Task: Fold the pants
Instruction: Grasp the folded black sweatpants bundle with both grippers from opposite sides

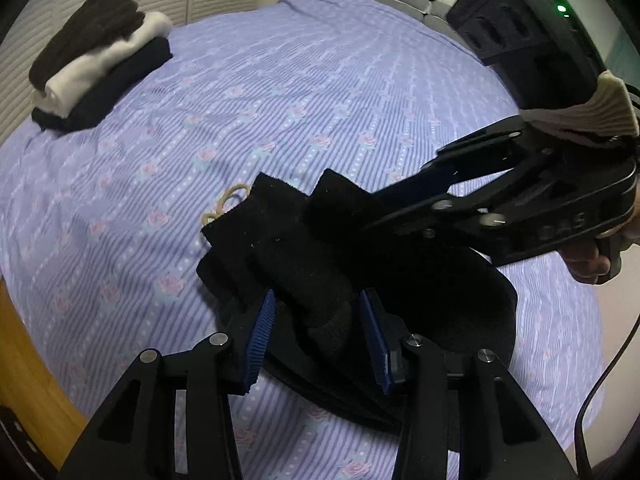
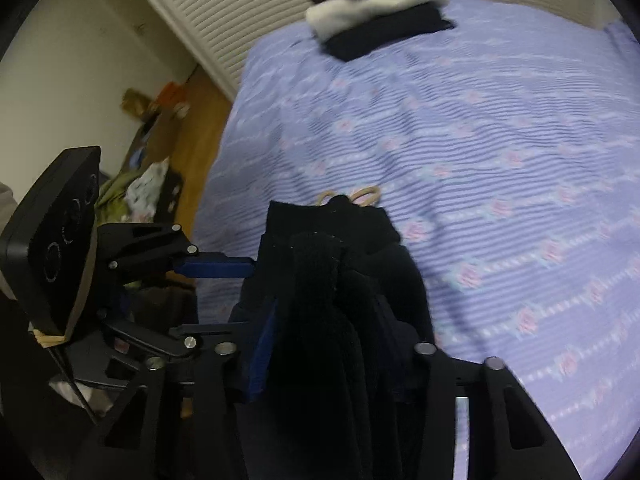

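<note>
The black pants [image 1: 304,256] lay bunched on the lilac bedspread [image 1: 280,112], partly lifted off it, a tan drawstring [image 1: 224,204] looping out at their far edge. The left gripper [image 1: 320,336] had its blue pads set apart with a thick fold of the pants between them. The right gripper [image 2: 344,344] was clamped on another fold of the pants. Far across the bedspread sat a stack of folded clothes [image 1: 100,56].

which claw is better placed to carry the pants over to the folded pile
Left, probably. The pile lies toward the left claw side of the bed; the right claw would have to cross over. Both grip the pants.
</note>
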The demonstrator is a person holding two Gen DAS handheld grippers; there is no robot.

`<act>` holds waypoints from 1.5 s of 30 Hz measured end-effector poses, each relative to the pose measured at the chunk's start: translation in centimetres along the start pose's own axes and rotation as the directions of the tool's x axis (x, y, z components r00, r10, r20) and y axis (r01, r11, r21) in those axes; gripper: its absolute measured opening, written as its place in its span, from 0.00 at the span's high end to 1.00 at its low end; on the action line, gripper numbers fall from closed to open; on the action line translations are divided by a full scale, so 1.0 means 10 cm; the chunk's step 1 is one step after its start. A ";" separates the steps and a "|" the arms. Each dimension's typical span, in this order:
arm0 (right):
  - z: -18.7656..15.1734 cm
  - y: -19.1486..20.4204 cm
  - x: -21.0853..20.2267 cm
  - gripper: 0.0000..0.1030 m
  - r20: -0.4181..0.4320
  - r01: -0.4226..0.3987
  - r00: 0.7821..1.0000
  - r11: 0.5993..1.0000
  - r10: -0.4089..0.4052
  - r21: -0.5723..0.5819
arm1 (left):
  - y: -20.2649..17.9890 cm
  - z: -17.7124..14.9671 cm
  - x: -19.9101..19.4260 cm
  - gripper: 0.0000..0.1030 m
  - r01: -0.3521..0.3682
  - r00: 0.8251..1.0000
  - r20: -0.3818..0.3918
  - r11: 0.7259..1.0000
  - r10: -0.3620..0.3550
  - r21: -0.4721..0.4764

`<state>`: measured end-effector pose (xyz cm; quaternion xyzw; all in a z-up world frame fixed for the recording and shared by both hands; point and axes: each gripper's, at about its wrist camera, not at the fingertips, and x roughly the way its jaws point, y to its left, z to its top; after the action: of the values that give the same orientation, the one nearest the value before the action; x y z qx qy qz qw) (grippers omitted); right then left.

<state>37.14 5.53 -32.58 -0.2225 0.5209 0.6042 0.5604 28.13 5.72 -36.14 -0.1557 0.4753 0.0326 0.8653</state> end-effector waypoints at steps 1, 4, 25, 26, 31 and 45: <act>0.02 -0.01 0.04 0.75 -0.009 -0.005 1.000 1.000 0.005 -0.005 | -0.01 -0.01 0.03 0.58 0.001 1.000 -0.001 1.000 -0.001 -0.006; 0.02 -0.05 0.12 0.80 -0.025 -0.021 0.999 1.000 0.021 0.001 | 0.02 -0.02 0.08 0.78 0.035 0.999 -0.017 0.999 -0.035 -0.028; 0.18 -0.37 0.29 0.83 0.083 -0.061 0.995 0.995 0.054 0.080 | 0.32 -0.11 0.15 0.81 -0.019 0.998 0.058 0.999 0.021 -0.030; 0.16 -0.41 0.32 0.83 0.087 -0.058 0.995 0.994 0.050 0.091 | 0.33 -0.13 0.16 0.81 -0.017 0.998 0.062 1.000 0.019 -0.022; 0.11 -0.48 0.45 0.65 0.066 -0.008 0.998 0.994 0.001 0.108 | 0.36 -0.11 0.14 0.80 0.006 0.999 0.044 0.998 -0.004 -0.062; -0.47 -0.15 -0.62 0.33 0.291 0.130 0.917 0.893 -0.273 0.430 | 0.38 0.13 -0.37 0.41 0.106 0.993 0.035 0.987 -0.111 0.116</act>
<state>38.69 -1.63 -29.59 -0.0475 0.5015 0.4512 0.7366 26.43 10.03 -33.27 -0.1309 0.4493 -0.0387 0.8829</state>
